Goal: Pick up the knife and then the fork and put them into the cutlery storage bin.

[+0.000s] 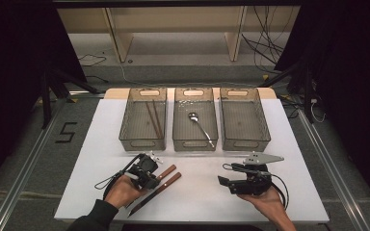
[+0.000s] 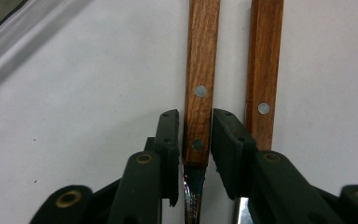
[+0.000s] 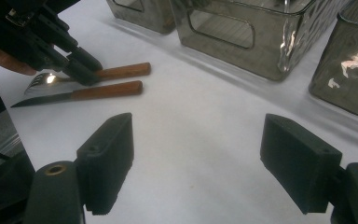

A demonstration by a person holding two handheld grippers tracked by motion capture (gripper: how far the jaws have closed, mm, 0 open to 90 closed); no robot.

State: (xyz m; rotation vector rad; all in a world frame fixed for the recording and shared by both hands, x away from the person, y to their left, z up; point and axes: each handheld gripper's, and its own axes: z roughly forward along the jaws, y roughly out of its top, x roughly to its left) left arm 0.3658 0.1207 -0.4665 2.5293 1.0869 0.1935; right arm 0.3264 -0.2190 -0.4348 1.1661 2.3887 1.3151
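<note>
A: where's the wooden-handled fork (image 2: 200, 93) at?

B: flat on the white counter (image 1: 197, 192), beside the wooden-handled knife (image 2: 263, 84). Left tongs (image 2: 195, 135) straddle its handle, not quite pinching. Right tongs (image 3: 205, 163) wide apart, empty.

The left hand (image 1: 121, 190) comes in from the bottom edge in a dark sleeve and holds the left gripper (image 1: 150, 179), which points forward and to the right, low over the tabletop (image 1: 91, 144). In the left gripper view its two black jaws stand narrow, one on each side of a wooden handle (image 2: 199, 93); the left pad looks to be on the wood, while a thin gap shows at the right pad. The right hand (image 1: 268, 202) lies with the palm up and carries the right gripper (image 1: 224, 174), which points to the left. Its jaws stand wide apart with nothing between them.
</note>
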